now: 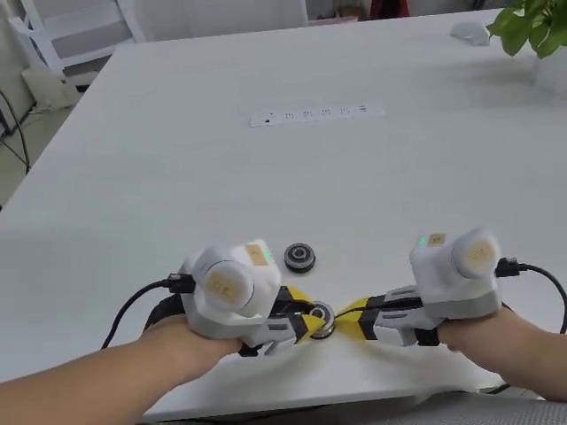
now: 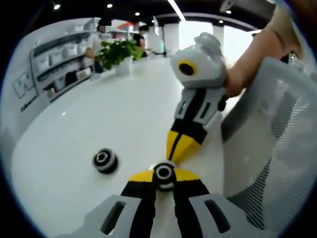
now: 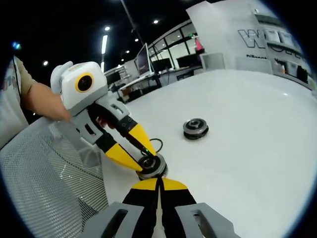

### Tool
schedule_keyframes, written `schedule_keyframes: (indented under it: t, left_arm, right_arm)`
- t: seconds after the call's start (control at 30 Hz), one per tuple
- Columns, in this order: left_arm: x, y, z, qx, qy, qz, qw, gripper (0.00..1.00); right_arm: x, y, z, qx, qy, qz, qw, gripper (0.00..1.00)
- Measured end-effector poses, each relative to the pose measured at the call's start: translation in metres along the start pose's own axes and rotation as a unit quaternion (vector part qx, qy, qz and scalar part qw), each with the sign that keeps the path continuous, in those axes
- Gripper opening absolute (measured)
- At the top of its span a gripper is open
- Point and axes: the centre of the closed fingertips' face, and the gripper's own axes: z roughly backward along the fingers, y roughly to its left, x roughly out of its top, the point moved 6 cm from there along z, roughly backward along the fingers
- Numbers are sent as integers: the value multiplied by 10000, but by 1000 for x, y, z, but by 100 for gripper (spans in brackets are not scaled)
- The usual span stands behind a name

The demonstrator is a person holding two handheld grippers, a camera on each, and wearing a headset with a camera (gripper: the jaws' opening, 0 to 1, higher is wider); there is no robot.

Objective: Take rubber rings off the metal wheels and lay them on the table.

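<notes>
At the table's (image 1: 177, 177) near edge, the left gripper (image 1: 308, 320) is clamped on a wheel (image 3: 151, 166) with a silver hub and a black rubber ring. The wheel is round, nearly flat, hub facing up. The right gripper (image 3: 159, 184) has its jaws pressed together, tips at the wheel's rim. Just beyond, a second wheel (image 1: 299, 257) lies flat. Farther off lies a power strip (image 1: 317, 114).

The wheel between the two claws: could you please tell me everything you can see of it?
The wheel is small and round: a shiny metal hub with a dark centre, a black rubber ring around it. It rests near the front edge of the table, gripped between the yellow-tipped jaws of the left claw. The right claw, jaws together, touches its rim from the opposite side; whether it pinches the ring I cannot tell.
</notes>
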Motion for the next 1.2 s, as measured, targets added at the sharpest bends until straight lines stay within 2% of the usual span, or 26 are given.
schedule_keyframes:
  t: [0.17,0.73,0.9,1.2]
  left_arm:
    - [0,0,0,4,8,-23,10000,13]
    - [0,-1,0,34,52,-114,9999,13]
    - [0,-1,0,32,54,-129,9999,12]
    - [1,-2,0,44,71,-139,9999,12]
  right_arm:
    - [0,-1,2,-11,-123,-299,9995,0]
    - [1,-3,3,17,-277,-712,9971,0]
    - [4,-3,6,48,-423,-975,9943,0]
    - [3,-1,6,54,-421,-1048,9936,0]
